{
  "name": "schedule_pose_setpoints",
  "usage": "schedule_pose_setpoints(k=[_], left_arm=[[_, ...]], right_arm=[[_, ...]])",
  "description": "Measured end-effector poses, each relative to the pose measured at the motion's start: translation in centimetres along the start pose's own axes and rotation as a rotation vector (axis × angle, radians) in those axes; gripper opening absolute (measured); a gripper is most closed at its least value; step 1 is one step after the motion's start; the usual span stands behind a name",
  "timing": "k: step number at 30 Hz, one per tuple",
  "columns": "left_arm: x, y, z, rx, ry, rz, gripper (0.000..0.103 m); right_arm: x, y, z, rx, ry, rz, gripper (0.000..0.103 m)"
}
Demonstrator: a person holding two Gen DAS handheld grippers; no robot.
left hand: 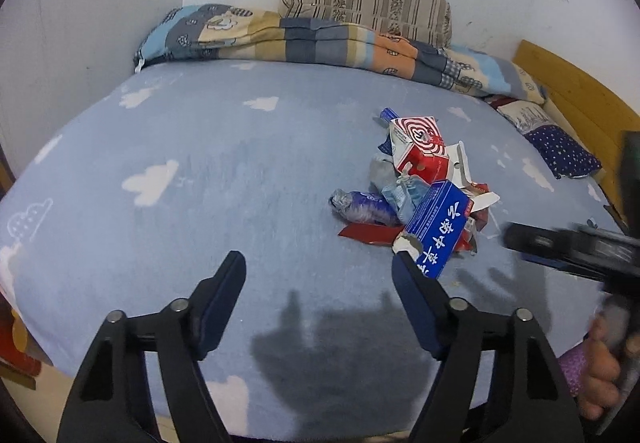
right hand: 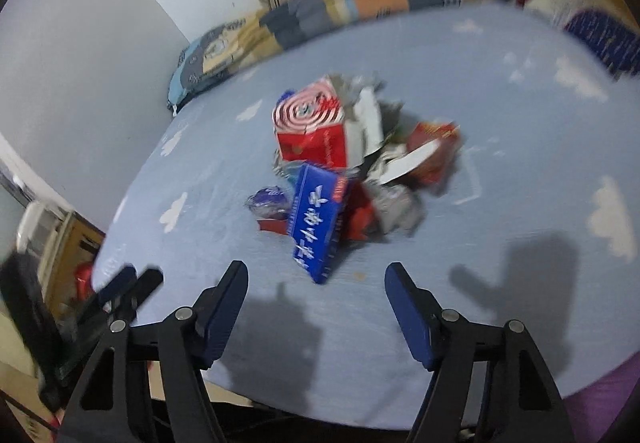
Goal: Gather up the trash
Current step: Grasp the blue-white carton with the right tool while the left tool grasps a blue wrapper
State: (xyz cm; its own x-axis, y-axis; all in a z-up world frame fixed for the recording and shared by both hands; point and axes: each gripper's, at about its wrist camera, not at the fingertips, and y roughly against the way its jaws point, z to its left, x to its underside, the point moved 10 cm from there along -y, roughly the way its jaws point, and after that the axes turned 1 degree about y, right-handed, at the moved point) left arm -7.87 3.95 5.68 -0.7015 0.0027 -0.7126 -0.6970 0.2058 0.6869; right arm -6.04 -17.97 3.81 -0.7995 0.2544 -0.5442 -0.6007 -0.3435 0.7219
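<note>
Left wrist view: the trash pile (left hand: pixel 420 187) is seen right of centre on the blue cloud-print bed (left hand: pixel 200 163), with the blue box (left hand: pixel 436 227) at its near edge and a red spiral-print box (left hand: pixel 420 143) behind it. The step in hand is judged to be the approach; nothing has yet been collected. The left tool (left hand: pixel 320 267) is held partly open and empty, its right finger overlapping the blue box's lower corner in the frame, though contact cannot be confirmed. In the right wrist view, the right tool (right hand: pixel 316 275) is likewise partly open and empty, the blue box (right hand: pixel 320 223) lying just beyond its fingertips. A further advance and a closing on one item would be called for next.
</note>
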Motion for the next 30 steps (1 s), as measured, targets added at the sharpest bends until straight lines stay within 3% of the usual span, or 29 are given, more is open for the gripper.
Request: schedule_pose_setpoints(k=[7,9,11,17,20,24,29,30], left_arm=[[-0.2,-0.6,0.6,0.043,0.049,0.034,0.070],[-0.1,-1.1,0.6,0.064,0.061,0.057,0.070],[-0.3,-1.8,0.6,0.088,0.073,0.086,0.070],[-2.9,-4.9,-0.6,0.161,0.086,0.125,0.070],[-4.2,-7.5,-2.2,0.184,0.056,0.147,0.070],[-4.7,-12.0,-2.9,0.235,0.077,0.241,0.070],[-3.1,-16.7,-3.5,0.240,0.099,0.343,0.070],[-2.7,-17.3,-3.8,0.261,0.115,0.362,0.061]], right_arm=[[-1.1,-8.1,0.5,0.015,-0.063,0.082,0.074],[-1.2,-10.1,0.3,0.040,-0.073,0.102,0.055],[-1.0,-10.7,0.0,0.055,-0.061,0.105,0.052],[-1.7,-6.5,0.0,-0.032,-0.096,0.067,0.049],[-2.5,-3.0,-0.5,-0.035,-0.093,0.013,0.049],[-4.6,0.7,-2.2,0.009,-0.071,-0.086,0.049],[-6.4,1.8,-3.1,-0.003,-0.082,-0.122,0.049],[-6.5,1.7,-3.0,-0.004,-0.076,-0.124,0.049]])
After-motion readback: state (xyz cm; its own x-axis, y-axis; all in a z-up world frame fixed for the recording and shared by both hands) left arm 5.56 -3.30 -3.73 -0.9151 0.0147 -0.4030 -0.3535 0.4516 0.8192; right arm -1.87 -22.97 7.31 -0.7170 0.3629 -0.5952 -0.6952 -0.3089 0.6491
